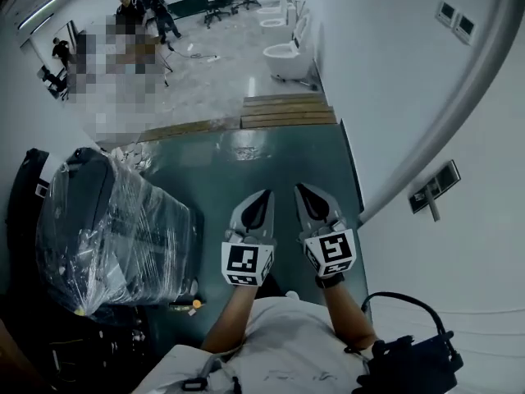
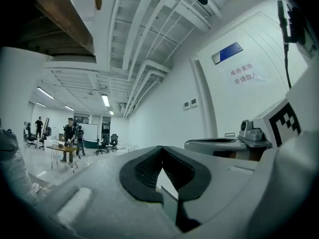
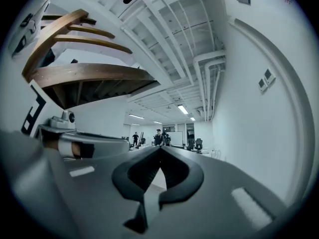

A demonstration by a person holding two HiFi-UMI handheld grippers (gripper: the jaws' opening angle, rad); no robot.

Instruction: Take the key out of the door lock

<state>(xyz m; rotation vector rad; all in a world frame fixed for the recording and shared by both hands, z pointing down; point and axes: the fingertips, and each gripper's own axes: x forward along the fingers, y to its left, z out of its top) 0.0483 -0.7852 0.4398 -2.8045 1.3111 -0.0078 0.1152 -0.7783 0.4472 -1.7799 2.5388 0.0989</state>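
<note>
Evidently unstarted: my left gripper (image 1: 266,195) and right gripper (image 1: 302,190) sit closed, empty, well apart from the lock (image 1: 434,186); the key, possibly in it, awaits pulling.

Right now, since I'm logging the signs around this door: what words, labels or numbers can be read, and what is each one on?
"库房重地": red characters, upper line, on the door.
"非请勿入": red characters, the line just below.
Blue plaque, above the red characters: print too small to read.
Left marker cube and right marker cube: black-and-white patterns, no letters.
</note>
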